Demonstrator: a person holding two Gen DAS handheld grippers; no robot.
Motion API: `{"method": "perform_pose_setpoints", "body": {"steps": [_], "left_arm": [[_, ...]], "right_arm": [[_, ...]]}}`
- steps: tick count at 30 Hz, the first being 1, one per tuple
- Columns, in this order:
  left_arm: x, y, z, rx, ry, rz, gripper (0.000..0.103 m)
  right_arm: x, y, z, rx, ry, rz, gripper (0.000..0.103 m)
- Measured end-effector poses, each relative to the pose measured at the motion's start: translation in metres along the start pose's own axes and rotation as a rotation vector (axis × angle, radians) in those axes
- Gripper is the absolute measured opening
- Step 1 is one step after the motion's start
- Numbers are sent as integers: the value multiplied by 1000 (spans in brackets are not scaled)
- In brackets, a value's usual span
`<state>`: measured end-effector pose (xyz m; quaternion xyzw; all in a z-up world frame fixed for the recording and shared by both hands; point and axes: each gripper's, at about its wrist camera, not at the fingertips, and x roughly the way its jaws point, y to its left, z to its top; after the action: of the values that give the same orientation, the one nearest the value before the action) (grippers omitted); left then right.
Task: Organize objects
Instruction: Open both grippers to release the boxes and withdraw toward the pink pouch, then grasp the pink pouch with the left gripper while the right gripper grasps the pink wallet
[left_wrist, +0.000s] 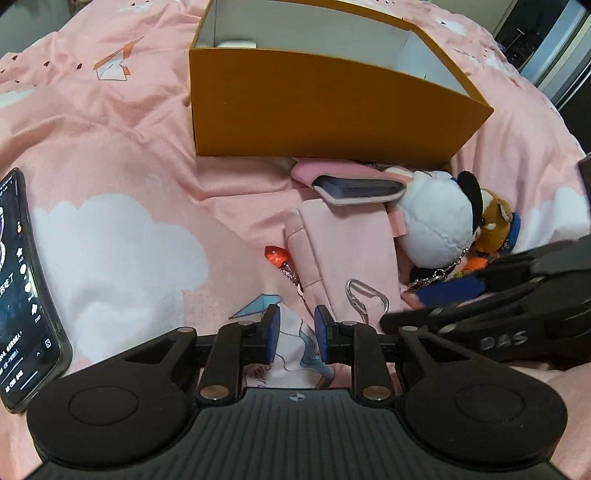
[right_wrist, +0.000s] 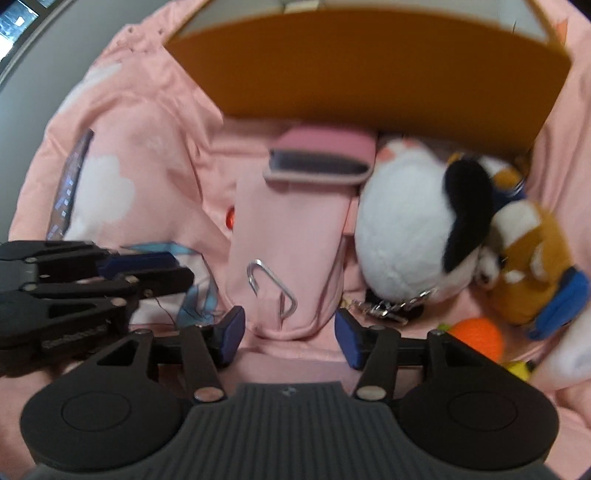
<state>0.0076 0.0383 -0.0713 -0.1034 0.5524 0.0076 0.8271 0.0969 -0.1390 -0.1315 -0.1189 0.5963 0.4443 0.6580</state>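
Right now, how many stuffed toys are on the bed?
2: a white toy beside the pink pouch, and a brown toy against its far side. The box may hide more.

The box (left_wrist: 325, 107) serves as landmark: its far wall runs off the top edge in both views, and only a sliver of a white thing (left_wrist: 236, 44) shows inside it. Below the box, the wallet (left_wrist: 354, 188) hides the pouch's (left_wrist: 343, 251) top end. Left of the box, the phone (left_wrist: 22, 288) is cut by the edge, its text too small to read. The right wrist view is blurred throughout.
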Motion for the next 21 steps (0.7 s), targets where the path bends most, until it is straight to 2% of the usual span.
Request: {"method": "perform_pose_setpoints", "body": {"steps": [2, 6, 11, 12, 17, 21], "left_arm": [[-2, 2, 0, -15, -9, -9, 27], [-4, 10, 1, -47, -23, -13, 17], [-5, 16, 0, -68, -28, -23, 17], [-5, 16, 0, -67, -28, -22, 17], [-8, 17, -1, -72, -47, -22, 17], [-17, 20, -3, -81, -80, -31, 17]], "right_arm": [[12, -1, 0, 7, 32, 4, 57], [29, 5, 2, -20, 72, 15, 60], [45, 17, 3, -90, 98, -16, 62], [46, 17, 3, -93, 99, -18, 59], [38, 18, -1, -95, 63, -32, 47], [13, 19, -7, -92, -8, -23, 45]]}}
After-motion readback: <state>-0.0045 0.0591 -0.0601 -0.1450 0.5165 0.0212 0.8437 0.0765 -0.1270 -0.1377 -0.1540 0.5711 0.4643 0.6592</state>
